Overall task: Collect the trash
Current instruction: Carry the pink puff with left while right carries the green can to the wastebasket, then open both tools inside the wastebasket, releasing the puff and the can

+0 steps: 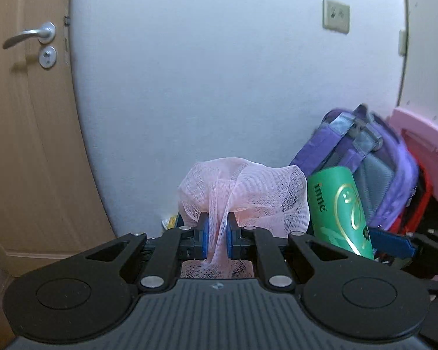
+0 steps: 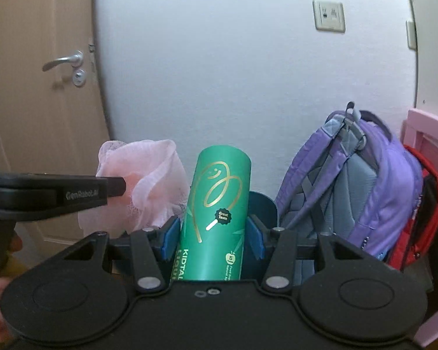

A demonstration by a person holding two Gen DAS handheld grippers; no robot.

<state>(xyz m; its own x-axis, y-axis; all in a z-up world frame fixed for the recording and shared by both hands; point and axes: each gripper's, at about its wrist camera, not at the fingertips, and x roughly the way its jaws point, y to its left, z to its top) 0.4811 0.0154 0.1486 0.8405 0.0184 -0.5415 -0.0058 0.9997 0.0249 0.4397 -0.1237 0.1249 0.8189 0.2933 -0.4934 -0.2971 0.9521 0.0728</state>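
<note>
My left gripper (image 1: 217, 234) is shut on a pink mesh net (image 1: 242, 192), which bunches up above the blue pads. The net also shows in the right wrist view (image 2: 151, 186), left of the tube. My right gripper (image 2: 211, 237) is shut on a green cardboard tube (image 2: 216, 213) with gold lettering, held upright. The tube also shows in the left wrist view (image 1: 338, 213), just right of the net. A dark blue bin rim (image 2: 262, 207) shows behind the tube. Both grippers are held side by side, facing the wall.
A wooden door (image 1: 29, 116) with a metal handle (image 1: 29, 36) stands at the left. A purple backpack (image 2: 365, 183) leans on the white wall (image 1: 204, 73), a red bag (image 2: 423, 218) and pink furniture (image 2: 432, 134) to its right. A wall socket (image 2: 329, 16) sits high up.
</note>
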